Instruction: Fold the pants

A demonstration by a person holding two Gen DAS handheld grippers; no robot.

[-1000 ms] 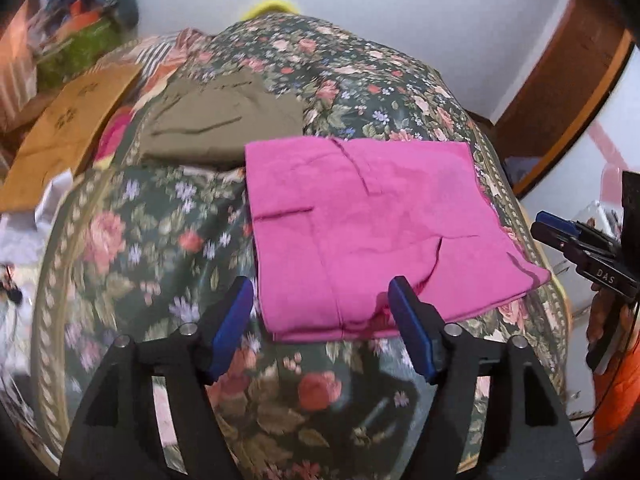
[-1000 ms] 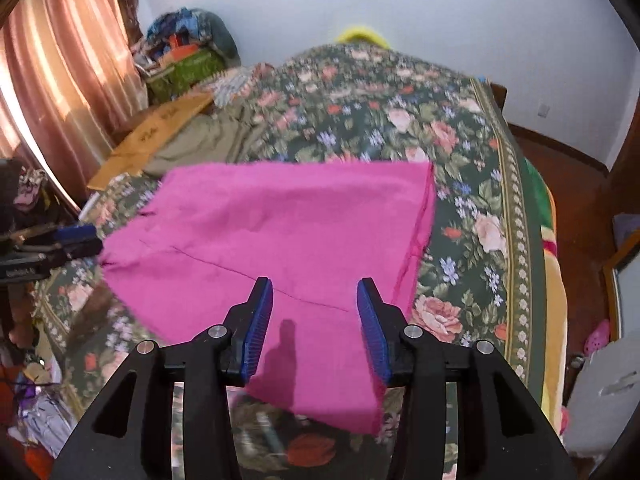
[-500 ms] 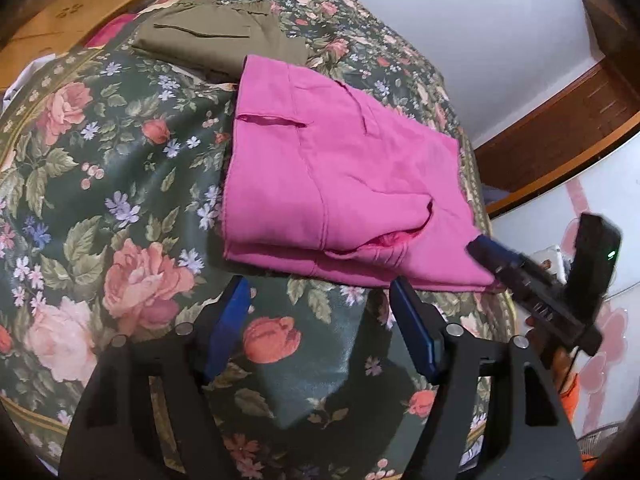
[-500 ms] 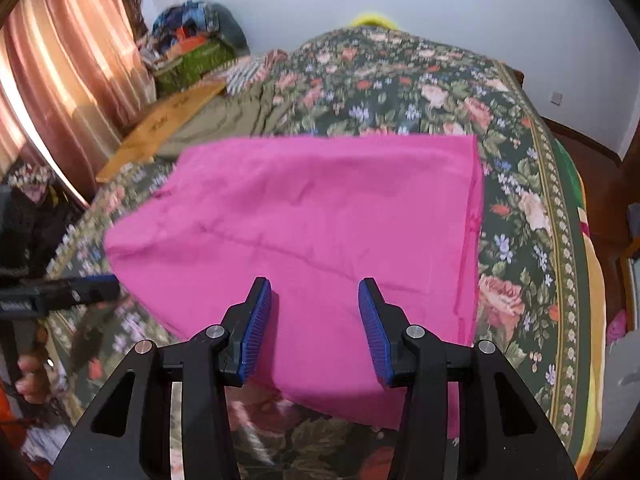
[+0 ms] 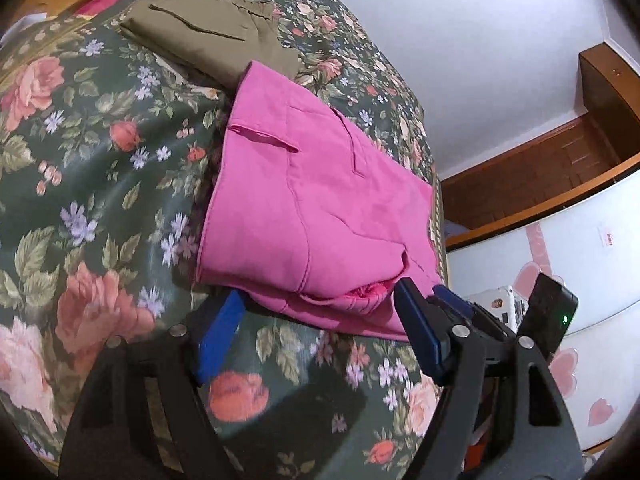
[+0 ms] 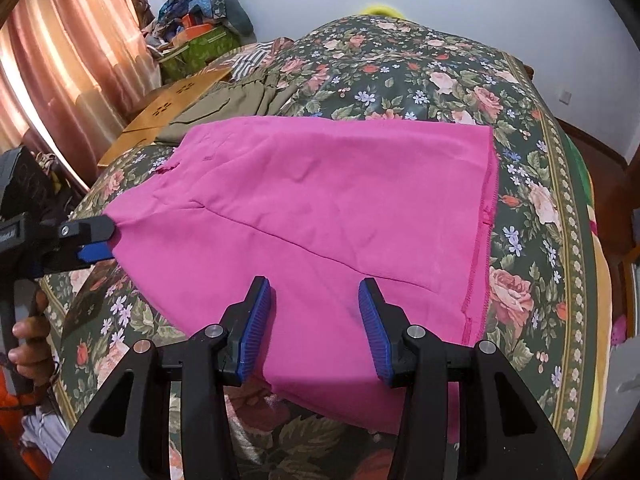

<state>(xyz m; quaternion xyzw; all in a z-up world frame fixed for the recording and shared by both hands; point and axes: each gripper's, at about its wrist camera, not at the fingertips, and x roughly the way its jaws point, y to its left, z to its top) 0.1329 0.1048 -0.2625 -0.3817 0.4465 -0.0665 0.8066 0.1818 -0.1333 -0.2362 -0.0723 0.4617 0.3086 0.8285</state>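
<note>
Pink pants [image 6: 340, 208] flat on floral bed [image 6: 400, 72], left gripper [image 5: 320, 296] and right gripper [image 6: 314, 286] fingers both wide, empty.

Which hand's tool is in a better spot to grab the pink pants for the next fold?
Probably the left. The left tool is open right at the folded edge of the pink pants, ready to pinch it. The right tool is open too, but over flat cloth.

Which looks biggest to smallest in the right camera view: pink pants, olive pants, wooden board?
1. pink pants
2 and 3. olive pants and wooden board look alike in size; both lie farther away, so their order is unsure.
</note>
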